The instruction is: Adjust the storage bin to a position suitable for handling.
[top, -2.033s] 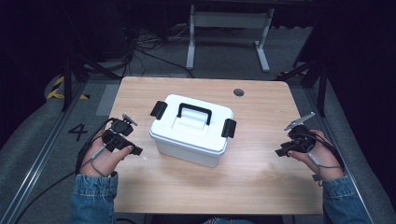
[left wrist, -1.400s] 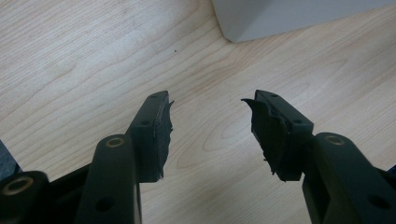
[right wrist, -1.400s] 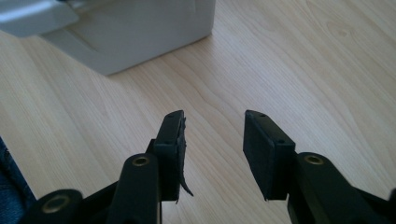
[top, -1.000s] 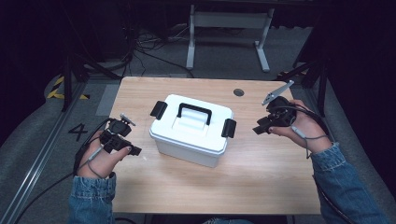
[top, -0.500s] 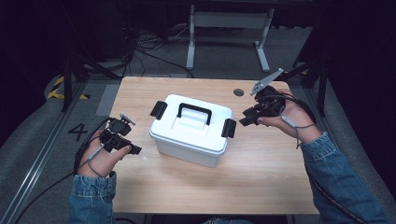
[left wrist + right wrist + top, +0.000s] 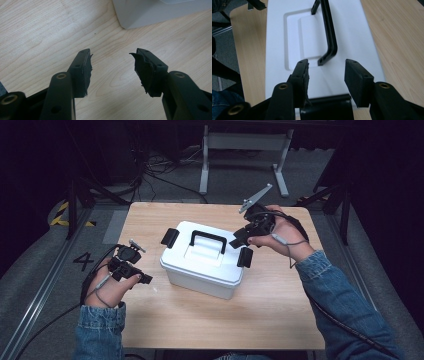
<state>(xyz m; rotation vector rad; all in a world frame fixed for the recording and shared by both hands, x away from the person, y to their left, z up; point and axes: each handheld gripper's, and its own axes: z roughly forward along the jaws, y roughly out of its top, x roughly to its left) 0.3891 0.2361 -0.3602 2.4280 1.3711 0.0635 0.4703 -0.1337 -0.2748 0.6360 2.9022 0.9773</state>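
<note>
Sitting near the middle of the wooden table (image 6: 280, 320) is a white box (image 6: 202, 270) with a black handle (image 6: 208, 240) on its lid and a black latch at each end. No brand or label can be read on the box, the lid or either gripper. The one piece of writing that shows is a "4" (image 6: 83, 261) marked on the grey floor just off the table's left edge.

The right gripper (image 6: 239, 240) hangs over the box's right end, held in the right hand (image 6: 280, 232); a grey plate (image 6: 255, 198) sticks up from its top. In the right gripper view its jaws stand apart with nothing between them. The right latch (image 6: 328, 106) lies directly below them, between the two pads, and the handle runs away from the gap along the lid; whether the pads touch the latch or the lid cannot be told.

The left gripper (image 6: 145, 279) is held low over the table by the left hand (image 6: 107, 290), just left of the box and apart from it. Its jaws are spread wide over bare wood in the left gripper view, with torn-looking black pads (image 6: 87, 67), and the box's near corner (image 6: 127, 23) shows beyond them.
</note>
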